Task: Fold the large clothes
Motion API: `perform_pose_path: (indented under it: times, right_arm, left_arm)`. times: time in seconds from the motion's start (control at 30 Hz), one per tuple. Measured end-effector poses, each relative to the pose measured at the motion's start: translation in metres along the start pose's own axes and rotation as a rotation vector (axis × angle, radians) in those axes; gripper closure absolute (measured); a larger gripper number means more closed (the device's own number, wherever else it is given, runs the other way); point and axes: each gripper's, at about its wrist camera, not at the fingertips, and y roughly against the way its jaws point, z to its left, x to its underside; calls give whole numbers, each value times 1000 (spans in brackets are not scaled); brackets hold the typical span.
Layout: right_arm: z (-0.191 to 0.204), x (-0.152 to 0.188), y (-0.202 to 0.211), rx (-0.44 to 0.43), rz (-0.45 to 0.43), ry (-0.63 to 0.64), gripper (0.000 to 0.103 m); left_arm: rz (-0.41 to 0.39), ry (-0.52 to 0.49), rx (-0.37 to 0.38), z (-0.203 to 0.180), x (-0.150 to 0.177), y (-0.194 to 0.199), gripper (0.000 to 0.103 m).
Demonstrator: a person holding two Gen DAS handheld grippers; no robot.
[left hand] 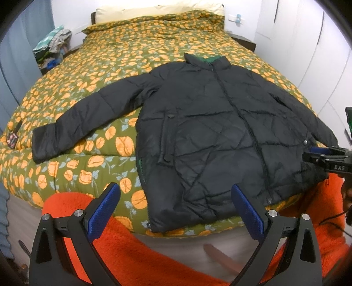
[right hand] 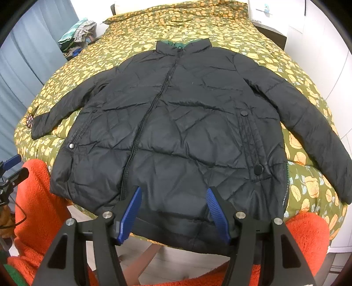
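at the far left, beside the bed, a heap of clothes (left hand: 51,47) sits against the blue curtain (left hand: 13,72). the bed's flowered quilt (left hand: 123,55) carries the black puffer jacket (left hand: 209,132), laid flat and zipped, collar toward the far pillow (left hand: 154,11), hem at the near edge. its left sleeve (left hand: 81,123) stretches out toward the left edge of the bed; its right sleeve (right hand: 308,123) runs down toward the right edge. the left tool (left hand: 176,193) hangs released above the near left corner of the hem, nothing between its blue pads. the right tool (right hand: 173,195) hovers over the middle of the hem, jaws apart and gripping nothing. orange fleece clothing (left hand: 136,250) of the person fills the near foreground.
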Motion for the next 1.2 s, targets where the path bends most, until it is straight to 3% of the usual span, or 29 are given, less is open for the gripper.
perform_pose_path:
  times: [0.27, 0.43, 0.6, 0.7, 0.8, 0.93, 0.97, 1.07, 1.2]
  right_arm:
    - [-1, -2, 2, -2, -10, 1, 40]
    - [-25, -11, 23, 64, -61, 9, 40]
    - [-105, -15, 85, 275, -169, -61, 40]
    - [-177, -2, 125, 420, -231, -165, 40]
    - [-242, 19, 142, 475, -264, -323, 40]
    - [-324, 62, 126, 321, -266, -645, 40]
    - [-345, 80, 114, 210, -284, -776, 40]
    - [-377, 118, 81, 1, -330, -1015, 40]
    - [-401, 140, 42, -83, -407, -1171, 40]
  left_arm:
    - [-8, -6, 0, -1, -5, 3, 2]
    - [-21, -15, 0, -1, -11, 5, 2]
    - [-19, -23, 0, -4, -24, -1, 2]
    - [0, -20, 7, -12, -35, -8, 2]
    - [13, -20, 28, -25, -45, -12, 2]
    - [27, -45, 43, -47, -53, -14, 2]
    - [30, -58, 44, -53, -54, -14, 2]
    - [48, -86, 46, -69, -56, -17, 2]
    - [79, -109, 47, -83, -58, -25, 2]
